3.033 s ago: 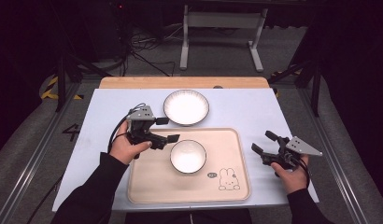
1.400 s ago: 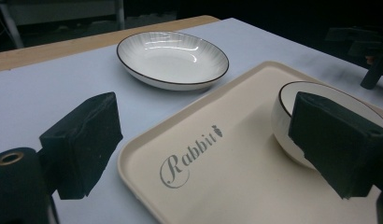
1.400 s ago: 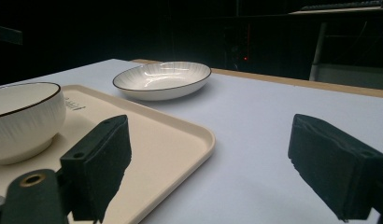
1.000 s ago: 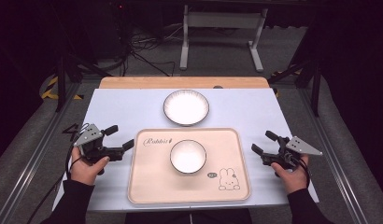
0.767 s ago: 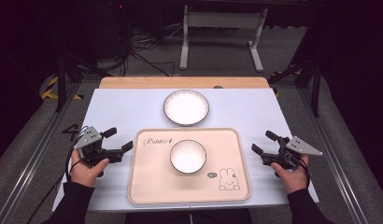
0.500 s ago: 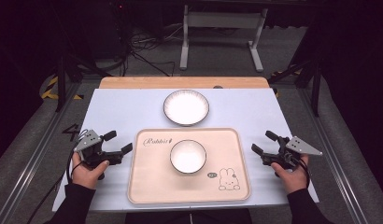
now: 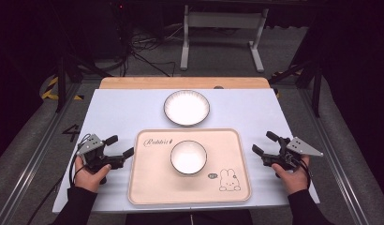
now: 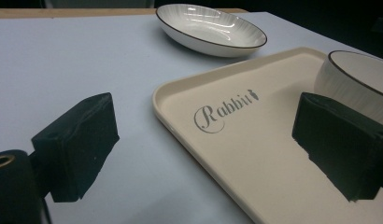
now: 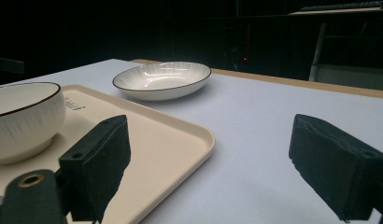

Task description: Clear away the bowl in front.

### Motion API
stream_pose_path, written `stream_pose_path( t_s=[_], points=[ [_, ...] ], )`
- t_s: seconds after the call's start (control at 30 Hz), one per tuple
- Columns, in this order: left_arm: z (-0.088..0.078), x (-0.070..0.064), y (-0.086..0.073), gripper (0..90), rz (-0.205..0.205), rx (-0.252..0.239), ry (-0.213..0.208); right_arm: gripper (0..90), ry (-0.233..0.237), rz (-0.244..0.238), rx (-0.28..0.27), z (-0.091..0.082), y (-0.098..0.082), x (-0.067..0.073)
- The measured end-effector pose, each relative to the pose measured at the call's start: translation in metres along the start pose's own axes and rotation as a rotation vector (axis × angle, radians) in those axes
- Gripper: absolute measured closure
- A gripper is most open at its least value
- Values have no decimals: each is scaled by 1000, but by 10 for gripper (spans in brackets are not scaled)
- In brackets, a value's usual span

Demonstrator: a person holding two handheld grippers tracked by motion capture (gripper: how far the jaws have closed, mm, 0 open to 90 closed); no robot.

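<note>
My left tool (image 7: 119, 146) rests on the worktop (image 7: 134, 108) just beside the tray's (image 7: 148, 187) left edge, jaws spread wide and holding nothing, so it can go to the tray or bowl. The bowl (image 7: 188, 157) sits upright in the middle of the tray, an easy reach from either side. The plate (image 7: 186, 108) lies beyond the tray, apart from it. My right tool (image 7: 265, 144) waits by the right edge, equally wide and empty.
</note>
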State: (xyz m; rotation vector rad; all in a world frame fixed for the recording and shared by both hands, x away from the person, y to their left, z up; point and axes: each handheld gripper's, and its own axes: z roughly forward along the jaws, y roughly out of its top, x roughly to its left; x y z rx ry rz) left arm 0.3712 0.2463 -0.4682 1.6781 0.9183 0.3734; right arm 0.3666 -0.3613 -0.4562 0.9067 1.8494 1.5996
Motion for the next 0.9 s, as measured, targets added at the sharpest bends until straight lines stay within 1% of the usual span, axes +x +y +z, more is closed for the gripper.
stream_pose_path(
  t_s=[0.07, 0.17, 0.23, 0.33, 0.4, 0.43, 0.5, 0.6, 0.63, 0.73, 0.9],
  points=[
    [0, 0, -1, 63, -2, -9, 5, 127, 0, 0, -2, 0, 0, 0],
    [-2, -1, -2, 40, 8, -23, 9, 126, 0, -1, -4, 0, 0, 0],
    [-3, 0, -3, 10, -8, -43, 9, 125, 1, -2, -4, 0, 0, 0],
    [-5, 1, -3, 6, -33, -55, 36, 123, 3, 1, -8, -1, 0, 0],
    [-5, 1, -4, 6, -37, -62, 34, 122, 4, 0, -8, -1, 0, 0],
    [-6, 1, -4, 6, -24, -67, 27, 121, 4, 0, -8, -1, 0, 0],
    [-5, -1, -4, 6, -21, -63, 29, 122, 4, 0, -7, 0, 0, 0],
    [-4, -2, -3, 6, 16, -47, 24, 121, 2, -5, -6, 0, 0, 0],
    [-4, -3, -3, 6, 22, -47, 22, 121, 3, -4, -6, 0, 0, 0],
    [-3, -4, -3, 6, 30, -44, 20, 120, 3, -4, -4, -1, 0, 0],
    [-4, -3, -4, 6, 26, -50, 20, 119, 4, -5, -4, 0, 0, 0]
  ],
)
